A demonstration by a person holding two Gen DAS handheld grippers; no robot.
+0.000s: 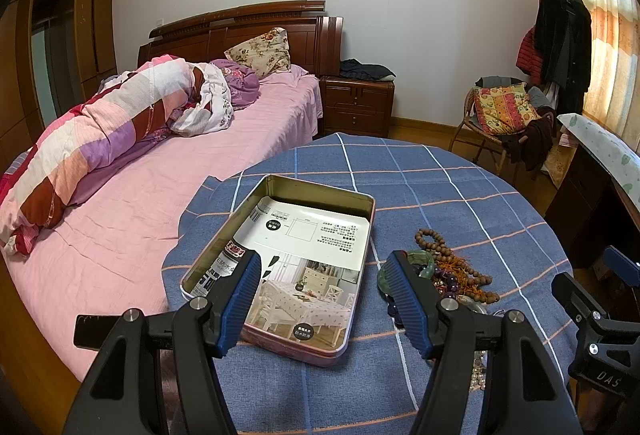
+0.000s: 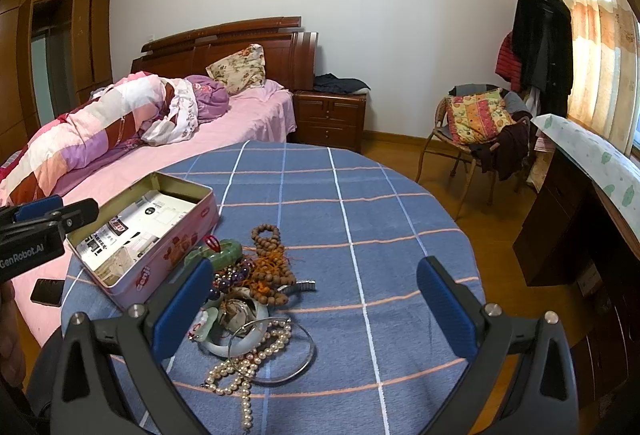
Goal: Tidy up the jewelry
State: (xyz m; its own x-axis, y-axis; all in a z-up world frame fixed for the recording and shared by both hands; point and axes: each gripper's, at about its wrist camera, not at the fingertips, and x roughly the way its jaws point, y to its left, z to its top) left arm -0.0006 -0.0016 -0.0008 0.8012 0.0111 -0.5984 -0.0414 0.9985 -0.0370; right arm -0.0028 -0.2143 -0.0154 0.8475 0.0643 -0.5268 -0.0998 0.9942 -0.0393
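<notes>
An open pink tin box point(image 1: 362, 203) point(image 2: 168, 255), lined with a printed sheet, lies on the blue checked tablecloth point(image 1: 440, 187) point(image 2: 320, 195). To its right sits a jewelry pile: wooden bead strands point(image 1: 438, 245) point(image 2: 266, 235), a green jade bangle point(image 2: 224, 253), purple beads point(image 2: 232, 277), a white bangle point(image 2: 224, 349), a pearl necklace point(image 2: 256, 359) and a thin metal hoop point(image 2: 304, 359). My left gripper point(image 1: 326, 305) hovers open over the tin's near end, nothing between its fingers. My right gripper point(image 2: 316, 305) stands open just right of the pile, holding nothing.
A bed with pink sheet point(image 1: 160, 187) and rolled quilt point(image 1: 100, 139) borders the table's left. A black phone point(image 2: 47, 292) lies on the bed. A chair with cushion point(image 2: 476, 117) and a dark desk point(image 2: 560, 215) stand to the right.
</notes>
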